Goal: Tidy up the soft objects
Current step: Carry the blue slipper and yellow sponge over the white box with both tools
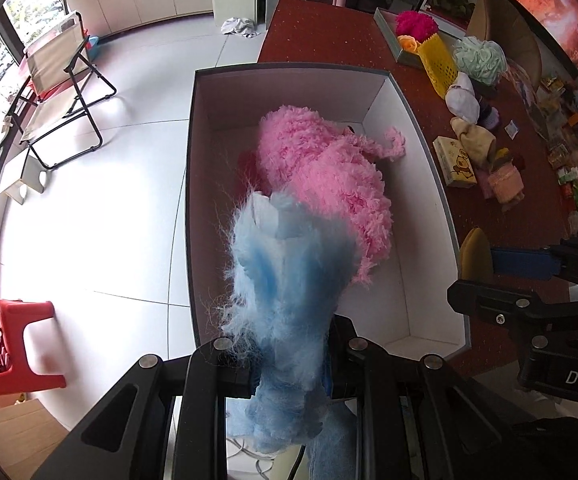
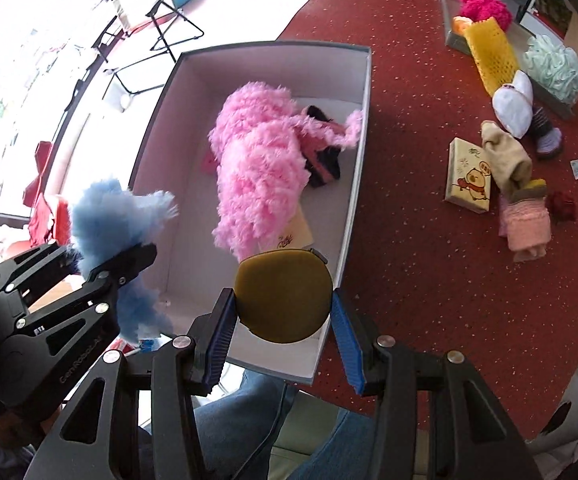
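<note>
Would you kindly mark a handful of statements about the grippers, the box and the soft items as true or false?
1. The left gripper is clamped on a fluffy light-blue fur piece. True.
2. The right gripper holds a round olive-yellow zip pouch between its blue pads. True.
3. The white-lined open cardboard box has nothing in it. False: a shaggy pink fur piece lies inside.
4. The mint-green ruffled sponge sits inside that box. False: it sits beyond the box, across the red speckled tabletop.
5. A yellow mesh sleeve lies on the floor. False: it rests on the tabletop, one end in a grey tray.
</note>
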`<control>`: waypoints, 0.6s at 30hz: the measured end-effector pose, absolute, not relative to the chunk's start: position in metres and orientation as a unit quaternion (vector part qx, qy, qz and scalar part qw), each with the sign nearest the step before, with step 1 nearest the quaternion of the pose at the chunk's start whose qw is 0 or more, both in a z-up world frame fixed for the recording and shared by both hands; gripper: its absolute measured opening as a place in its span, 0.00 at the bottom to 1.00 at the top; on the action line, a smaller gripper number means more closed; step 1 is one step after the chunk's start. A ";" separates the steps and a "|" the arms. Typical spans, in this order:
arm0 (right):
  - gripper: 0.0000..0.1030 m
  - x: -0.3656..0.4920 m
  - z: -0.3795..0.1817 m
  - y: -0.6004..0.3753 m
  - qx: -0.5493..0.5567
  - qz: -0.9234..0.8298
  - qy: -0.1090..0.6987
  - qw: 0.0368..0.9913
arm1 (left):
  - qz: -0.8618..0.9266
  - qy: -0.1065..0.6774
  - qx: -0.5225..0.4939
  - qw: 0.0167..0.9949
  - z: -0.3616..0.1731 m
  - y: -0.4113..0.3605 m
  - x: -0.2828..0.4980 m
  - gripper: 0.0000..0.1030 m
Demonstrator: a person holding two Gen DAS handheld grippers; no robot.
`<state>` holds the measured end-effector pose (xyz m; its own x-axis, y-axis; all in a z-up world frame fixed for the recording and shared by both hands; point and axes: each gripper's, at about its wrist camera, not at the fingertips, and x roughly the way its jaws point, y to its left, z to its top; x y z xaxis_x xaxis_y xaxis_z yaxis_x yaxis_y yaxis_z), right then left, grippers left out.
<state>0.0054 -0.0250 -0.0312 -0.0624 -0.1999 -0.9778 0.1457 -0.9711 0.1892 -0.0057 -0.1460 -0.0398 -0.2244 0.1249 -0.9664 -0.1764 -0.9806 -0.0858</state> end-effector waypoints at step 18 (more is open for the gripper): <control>0.50 0.008 -0.038 -0.034 0.689 -0.713 0.000 0.130 | 0.775 0.035 -0.624 0.096 -0.050 -0.141 -0.006 0.22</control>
<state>0.0079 -0.0340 -0.0381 -0.0179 -0.1852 -0.9825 0.1846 -0.9664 0.1788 -0.0059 -0.1408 -0.0497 -0.2036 0.1062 -0.9733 -0.1923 -0.9791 -0.0666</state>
